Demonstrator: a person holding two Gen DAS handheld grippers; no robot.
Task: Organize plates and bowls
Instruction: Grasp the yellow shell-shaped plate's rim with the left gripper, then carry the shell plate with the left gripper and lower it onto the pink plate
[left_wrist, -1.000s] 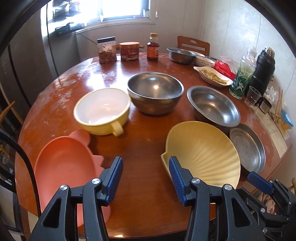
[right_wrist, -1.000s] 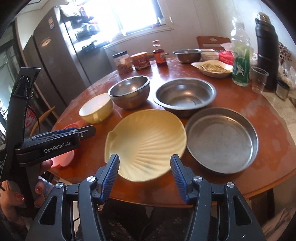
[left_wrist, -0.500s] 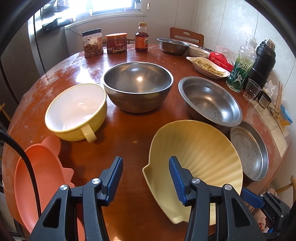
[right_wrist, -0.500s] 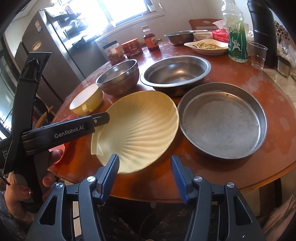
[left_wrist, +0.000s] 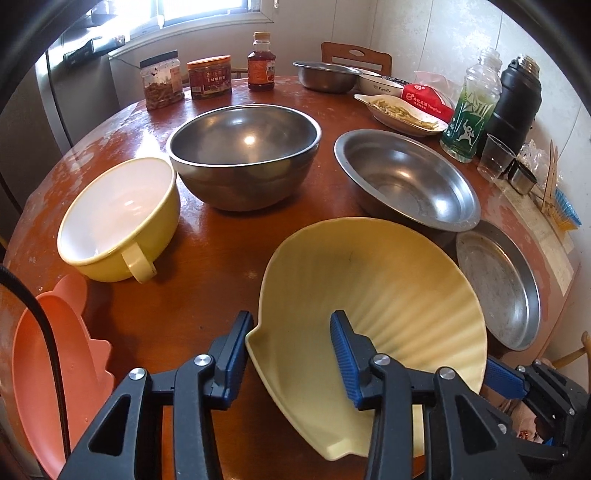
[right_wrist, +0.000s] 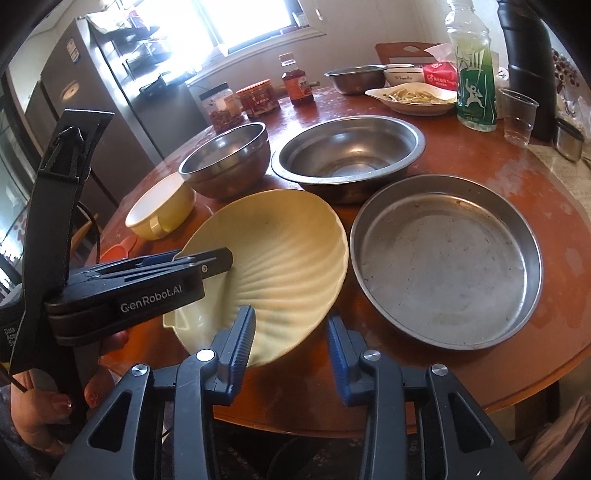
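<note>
The yellow shell-shaped plate (left_wrist: 373, 295) lies near the table's (left_wrist: 214, 266) near edge, at about five o'clock from the deep steel bowl (left_wrist: 243, 147). The left gripper (left_wrist: 291, 332) straddles the plate's rim at its narrow end, its jaws closing with the rim between them; the pads do not yet press. The right gripper (right_wrist: 291, 332) is closing too, its jaws straddling the plate's near rim, left pad close to it, no firm pinch visible. The flat steel pan (right_wrist: 447, 258) sits at three o'clock of the plate, the wide steel basin (right_wrist: 347, 151) at twelve, the yellow handled bowl (left_wrist: 118, 218) at ten, the orange plate (left_wrist: 55, 362) at eight.
</note>
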